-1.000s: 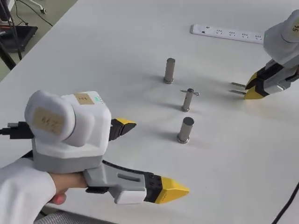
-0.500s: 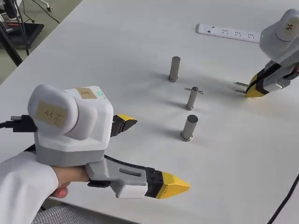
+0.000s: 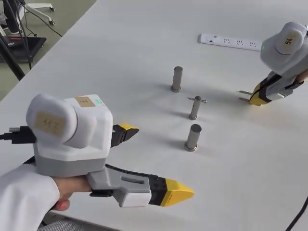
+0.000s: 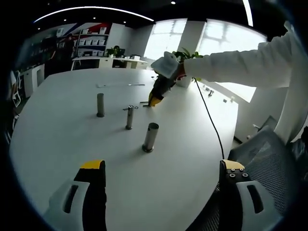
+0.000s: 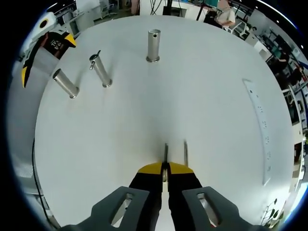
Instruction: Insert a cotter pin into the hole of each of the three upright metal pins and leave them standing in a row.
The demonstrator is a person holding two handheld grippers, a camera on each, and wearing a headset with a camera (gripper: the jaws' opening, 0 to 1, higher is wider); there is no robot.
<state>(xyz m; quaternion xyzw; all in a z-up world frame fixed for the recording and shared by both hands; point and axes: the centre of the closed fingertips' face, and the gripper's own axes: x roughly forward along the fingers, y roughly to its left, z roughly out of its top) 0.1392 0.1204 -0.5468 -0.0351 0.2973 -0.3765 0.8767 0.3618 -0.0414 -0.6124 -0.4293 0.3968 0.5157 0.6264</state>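
Three upright metal pins stand in a row on the white table: the far pin [image 3: 176,79], the middle pin [image 3: 194,107] with a cotter pin through its top, and the near pin [image 3: 193,137]. My right gripper [image 3: 254,98] sits to the right of the row, low over the table. It is shut on a cotter pin [image 3: 243,96] whose two prongs stick out toward the pins. The right gripper view has that cotter pin [image 5: 166,153] ahead of the closed tips [image 5: 168,166]. My left gripper [image 3: 154,161] hovers open at the near left, holding nothing [image 4: 162,166].
A white power strip [image 3: 231,42] lies at the table's far edge, behind the right gripper. A black cable [image 3: 296,216] runs off the near right corner. The floor and a stand [image 3: 12,53] show beyond the table's left edge.
The head camera has shifted a little. The right gripper stays shut on the cotter pin, close to the same spot beside the row. The left gripper remains open.
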